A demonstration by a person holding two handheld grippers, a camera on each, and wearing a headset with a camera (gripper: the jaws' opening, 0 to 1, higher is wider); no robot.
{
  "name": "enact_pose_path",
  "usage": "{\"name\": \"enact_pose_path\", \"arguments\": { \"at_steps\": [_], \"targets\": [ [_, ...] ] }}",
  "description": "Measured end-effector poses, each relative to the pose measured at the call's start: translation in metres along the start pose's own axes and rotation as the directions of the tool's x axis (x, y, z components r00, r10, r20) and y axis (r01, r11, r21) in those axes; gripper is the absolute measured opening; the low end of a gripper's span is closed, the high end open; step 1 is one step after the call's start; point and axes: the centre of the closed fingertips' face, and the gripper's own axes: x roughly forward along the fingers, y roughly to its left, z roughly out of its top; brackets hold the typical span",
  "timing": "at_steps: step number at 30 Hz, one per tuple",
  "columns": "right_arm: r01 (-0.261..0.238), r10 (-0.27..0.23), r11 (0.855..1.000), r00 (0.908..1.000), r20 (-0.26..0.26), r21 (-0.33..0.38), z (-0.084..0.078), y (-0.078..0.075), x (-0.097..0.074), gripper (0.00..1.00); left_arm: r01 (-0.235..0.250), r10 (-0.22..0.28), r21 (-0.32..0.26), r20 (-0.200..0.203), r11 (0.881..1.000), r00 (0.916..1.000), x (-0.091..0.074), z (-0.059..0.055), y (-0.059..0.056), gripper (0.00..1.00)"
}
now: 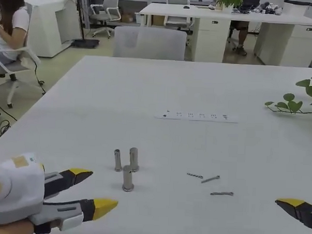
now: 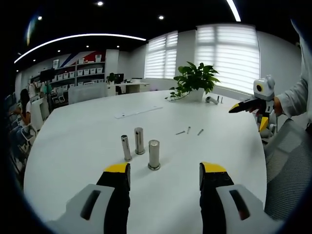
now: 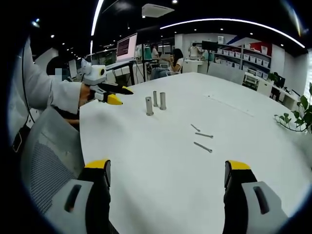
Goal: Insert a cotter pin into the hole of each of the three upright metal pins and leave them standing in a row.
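Jaws of the left gripper (image 1: 98, 188) stood open with nothing between them, held low over the white worktop (image 1: 162, 91) to the left of the thick metal pin (image 1: 128, 178) and nearer the person than it. In the left gripper view the thick metal pin stood upright just beyond the gap between the yellow tips.

Behind the thick metal pin and slightly to its left stood the slim metal pin (image 1: 118, 160). Directly behind it and a touch to its right stood the second metal pin (image 1: 134, 159). All three were upright and close together, in a tight triangle rather than a line.

Far behind the thick metal pin, a white power strip (image 1: 197, 117) lay flat on the worktop, and beyond the far edge stood a grey chair (image 1: 149, 42).

To the right of the thick metal pin, three cotter pins (image 1: 211, 179) lay flat on the worktop, near one another but apart from the upright pins.

Well to the right of the thick metal pin, past the cotter pins, was the right gripper (image 1: 297, 208). One yellow-tipped jaw entered the head view from the edge. In the right gripper view its jaws stood wide apart and held nothing. Leafy stems of a plant (image 1: 302, 97) reached in over the worktop far behind and to the right.
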Motion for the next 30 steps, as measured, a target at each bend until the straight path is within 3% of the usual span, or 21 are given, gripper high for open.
{"name": "enact_pose_path", "arguments": {
  "at_steps": [14,30],
  "targets": [
    [0.008,-0.008,1.0,0.9999,-0.01,0.019,-0.003,-0.001,0.004,0.99,0.056,-0.052,0.062,-0.055,0.996,0.9971,0.042,-0.01,0.015,0.44],
    [0.013,-0.012,1.0,0.9996,-0.025,0.027,-0.004,-0.005,0.007,0.98,0.118,-0.111,0.098,-0.076,0.988,0.991,0.07,-0.015,0.01,0.32]
  ]
}}
